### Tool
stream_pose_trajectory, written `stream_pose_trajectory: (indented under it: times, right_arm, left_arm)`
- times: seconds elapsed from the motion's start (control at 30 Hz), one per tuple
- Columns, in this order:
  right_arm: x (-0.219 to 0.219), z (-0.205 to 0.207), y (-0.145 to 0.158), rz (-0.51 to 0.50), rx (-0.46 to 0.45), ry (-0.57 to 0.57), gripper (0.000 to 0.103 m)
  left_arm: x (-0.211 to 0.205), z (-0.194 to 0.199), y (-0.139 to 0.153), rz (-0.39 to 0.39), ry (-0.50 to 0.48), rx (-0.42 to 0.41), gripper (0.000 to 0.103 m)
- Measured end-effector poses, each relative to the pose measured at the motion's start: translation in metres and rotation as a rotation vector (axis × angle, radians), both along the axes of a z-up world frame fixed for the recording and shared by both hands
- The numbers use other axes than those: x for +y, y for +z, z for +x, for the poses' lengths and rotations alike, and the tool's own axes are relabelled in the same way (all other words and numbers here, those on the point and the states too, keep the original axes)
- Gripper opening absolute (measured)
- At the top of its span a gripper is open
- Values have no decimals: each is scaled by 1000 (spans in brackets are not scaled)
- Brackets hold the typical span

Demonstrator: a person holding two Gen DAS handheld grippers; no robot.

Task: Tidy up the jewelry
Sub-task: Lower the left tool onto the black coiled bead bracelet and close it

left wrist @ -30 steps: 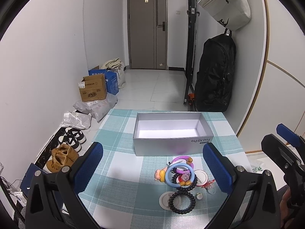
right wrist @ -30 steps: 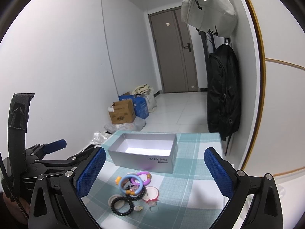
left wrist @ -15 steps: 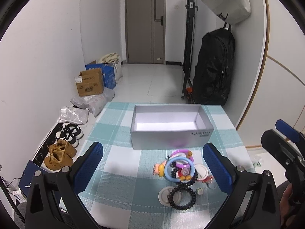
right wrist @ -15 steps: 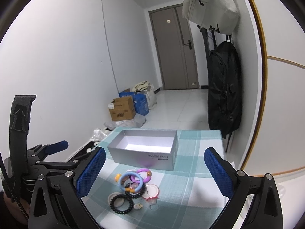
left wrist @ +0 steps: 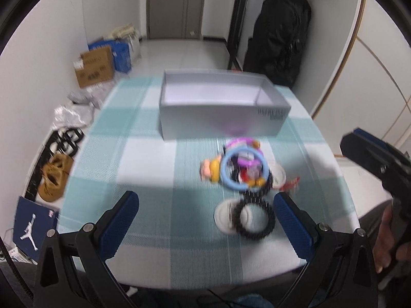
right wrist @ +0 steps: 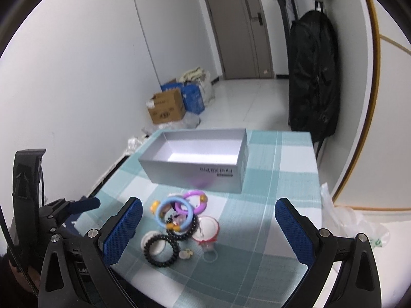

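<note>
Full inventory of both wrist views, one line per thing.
box: 1, silver-grey, open and empty, far side of table
tablecloth: 1, teal and white check, covers table
blue ring: 1, light blue, top of jewelry pile before box
purple ring: 1, purple, beside blue ring
black coil ties: 2, black, near edge of pile
backpack: 1, black, right wall
cardboard box: 1, brown, floor left
shoes: tan pair, floor left
left gripper: open
right gripper: open

Setting: home entryway.
Grey entry door (right wrist: 239,25) at end of white tiled floor; black backpack (right wrist: 312,77) hanging on wall; shoes (left wrist: 52,177) and cardboard box (right wrist: 167,106) along wall; small table with teal checked cloth (left wrist: 143,169).
</note>
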State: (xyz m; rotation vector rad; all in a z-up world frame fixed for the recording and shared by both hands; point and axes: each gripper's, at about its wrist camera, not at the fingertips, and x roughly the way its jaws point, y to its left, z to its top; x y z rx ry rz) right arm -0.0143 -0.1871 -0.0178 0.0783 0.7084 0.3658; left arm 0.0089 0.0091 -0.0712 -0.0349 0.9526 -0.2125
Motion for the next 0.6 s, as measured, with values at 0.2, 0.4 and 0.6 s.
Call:
stream_pose_trajectory:
  times: [0.2,0.4,0.6]
  right_arm:
    - [-2,13,-12,-8,83,-15,103]
    - [-11,24,-18,41,145,-51,103]
    - [-15,28,-24,34,185,-71,101]
  left_arm:
    - [-11,0,-14,-22,-74,97,102]
    - [-37,2,-14,43,-127,91,102]
    - [-63,0,-25,197,-189,89,98]
